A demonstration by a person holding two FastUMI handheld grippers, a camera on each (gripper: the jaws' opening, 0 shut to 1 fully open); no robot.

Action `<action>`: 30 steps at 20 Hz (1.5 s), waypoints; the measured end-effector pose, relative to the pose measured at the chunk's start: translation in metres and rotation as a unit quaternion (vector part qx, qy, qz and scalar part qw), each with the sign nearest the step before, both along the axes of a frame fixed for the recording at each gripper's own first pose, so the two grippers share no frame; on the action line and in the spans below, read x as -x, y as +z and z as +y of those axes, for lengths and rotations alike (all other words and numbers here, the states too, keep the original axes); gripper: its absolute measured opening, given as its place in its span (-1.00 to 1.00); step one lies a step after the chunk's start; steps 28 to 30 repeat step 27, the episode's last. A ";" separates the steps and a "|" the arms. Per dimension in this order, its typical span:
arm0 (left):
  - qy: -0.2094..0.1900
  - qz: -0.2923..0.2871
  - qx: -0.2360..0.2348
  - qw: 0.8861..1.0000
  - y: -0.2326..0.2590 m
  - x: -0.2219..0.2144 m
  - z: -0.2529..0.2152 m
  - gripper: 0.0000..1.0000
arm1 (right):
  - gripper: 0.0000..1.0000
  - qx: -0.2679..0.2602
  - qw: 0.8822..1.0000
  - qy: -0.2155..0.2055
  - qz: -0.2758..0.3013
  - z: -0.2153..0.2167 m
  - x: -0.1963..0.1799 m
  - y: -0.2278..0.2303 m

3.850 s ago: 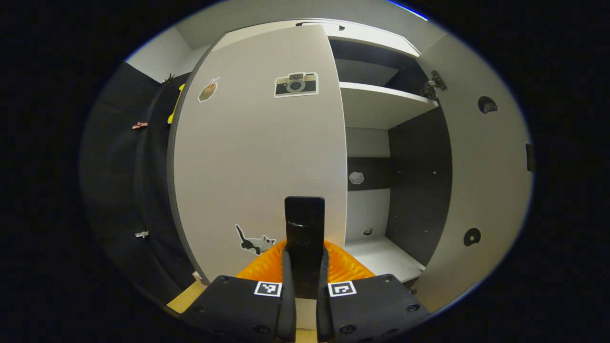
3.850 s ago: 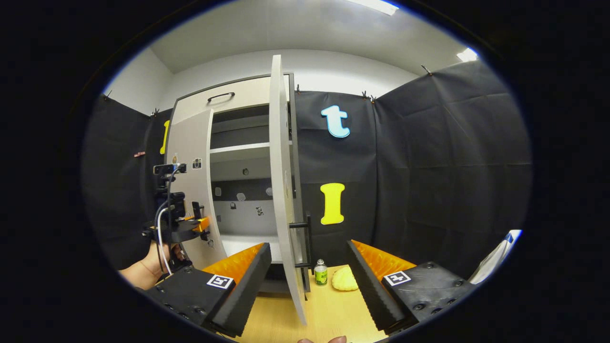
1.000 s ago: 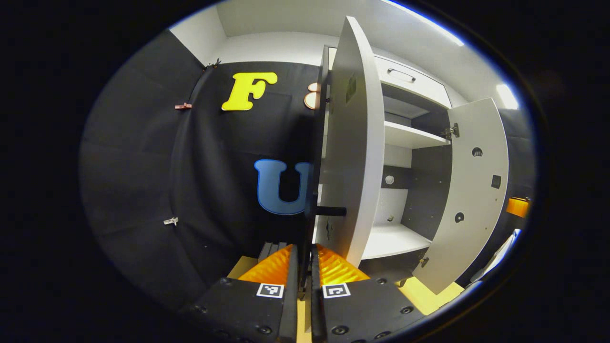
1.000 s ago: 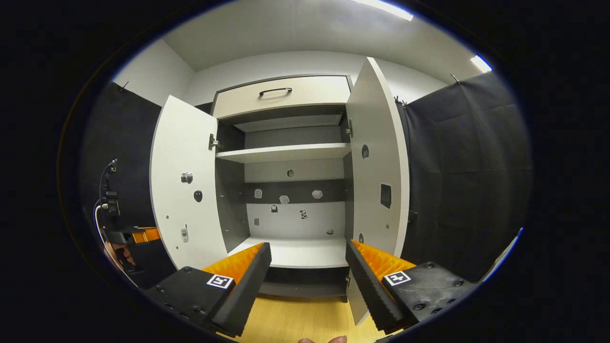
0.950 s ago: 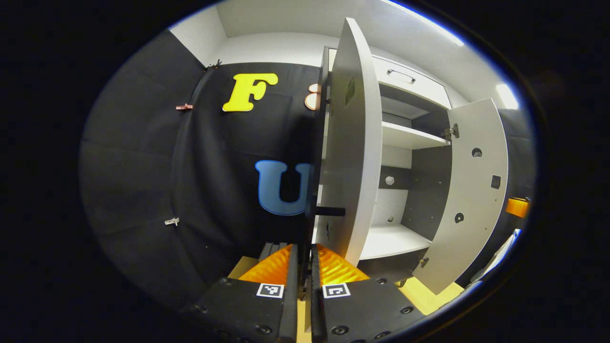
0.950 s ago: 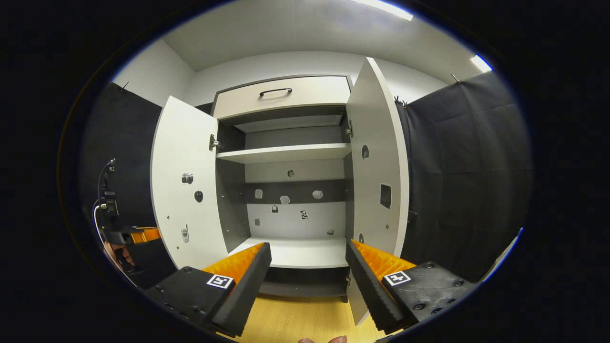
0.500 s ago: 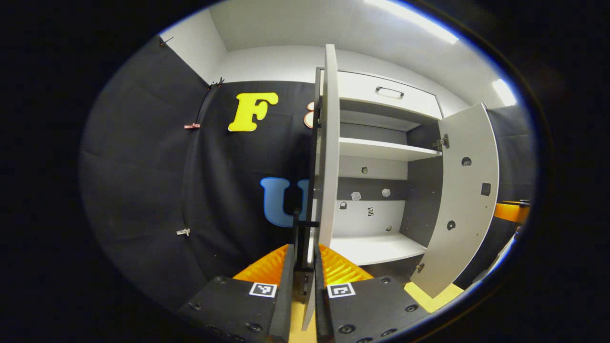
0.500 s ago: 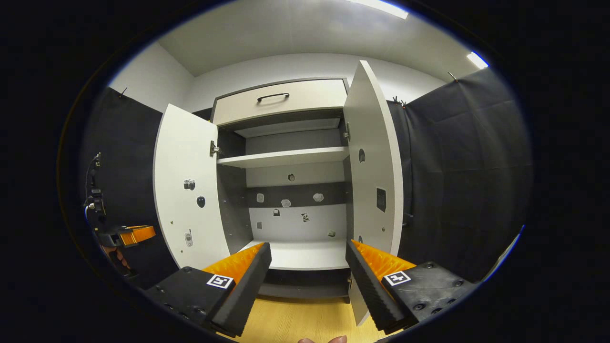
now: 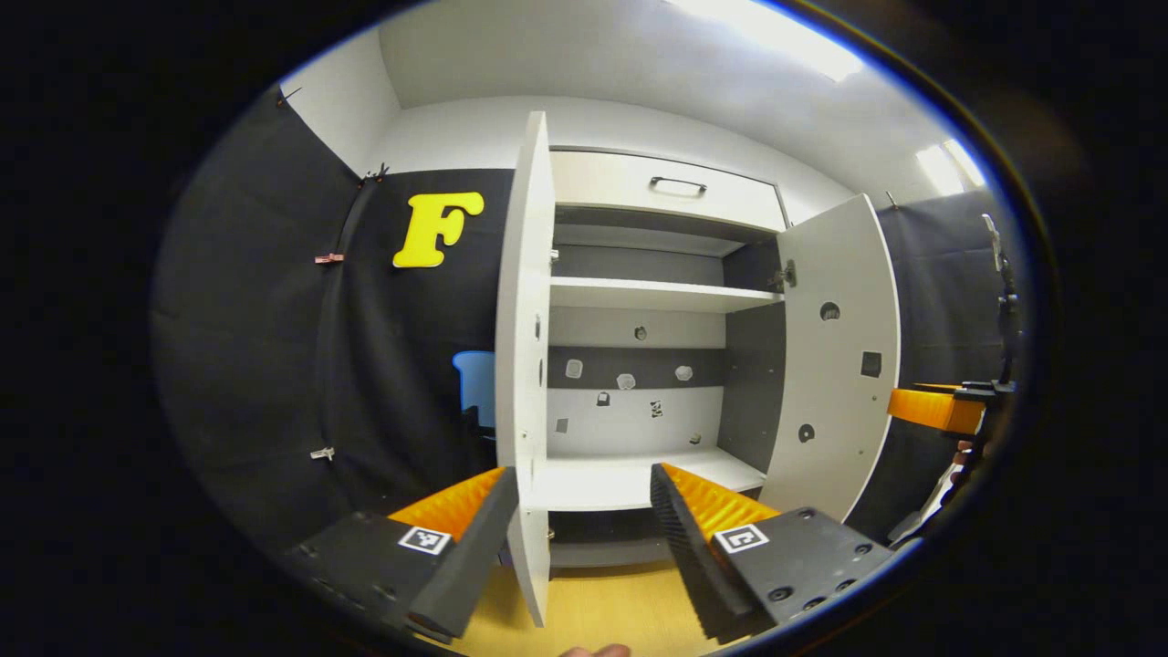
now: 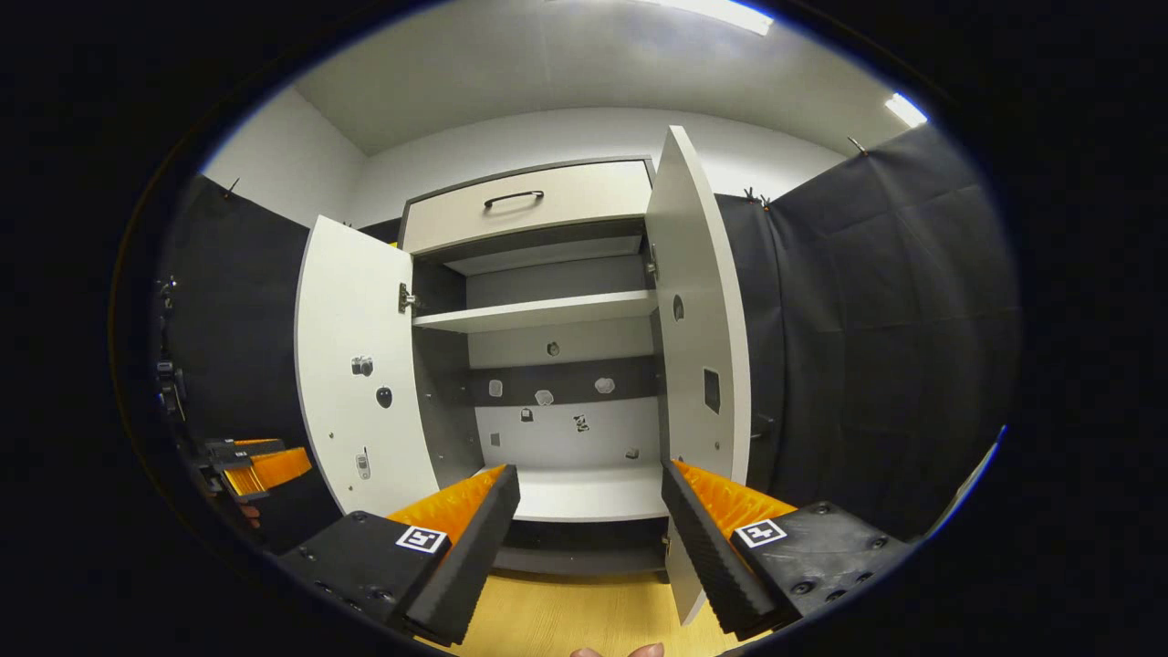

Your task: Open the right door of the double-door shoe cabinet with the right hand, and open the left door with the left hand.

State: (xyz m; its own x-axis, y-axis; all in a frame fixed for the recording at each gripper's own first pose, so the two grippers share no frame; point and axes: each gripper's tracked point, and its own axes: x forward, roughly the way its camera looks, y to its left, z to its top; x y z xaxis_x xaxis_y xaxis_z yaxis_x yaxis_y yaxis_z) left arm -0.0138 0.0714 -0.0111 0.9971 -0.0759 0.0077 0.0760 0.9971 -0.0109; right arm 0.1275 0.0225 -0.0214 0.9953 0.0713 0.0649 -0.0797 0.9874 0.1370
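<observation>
Left gripper (image 9: 575,538) now spread; cabinet (image 10: 566,347) seemingly bare

Cabinet (image 10: 538,196): stands in front of both grippers, on the floor (image 10: 566,630).
Left door (image 10: 356,365): swung out on the left side.
Right door (image 10: 698,365): swung out on the right side.
Shelf (image 10: 538,312): inside, between the doors.
Drawer (image 9: 666,187): on top, above the shelf.

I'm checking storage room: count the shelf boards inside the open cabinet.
2: an upper shelf beneath the drawer, and the bottom board low down between the open doors. Nothing looks hidden.
</observation>
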 end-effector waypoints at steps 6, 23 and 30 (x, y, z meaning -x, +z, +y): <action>-0.019 -0.002 0.009 1.000 0.002 0.007 -0.039 0.94 | 0.97 -0.001 1.000 -0.005 -0.002 -0.011 0.003 0.002; -0.015 0.006 0.007 1.000 -0.007 -0.001 -0.077 0.93 | 0.97 -0.003 1.000 -0.002 0.001 -0.030 -0.006 0.001; -0.016 0.008 0.007 1.000 -0.007 -0.001 -0.079 0.93 | 0.97 -0.003 1.000 0.001 -0.001 -0.027 -0.007 0.003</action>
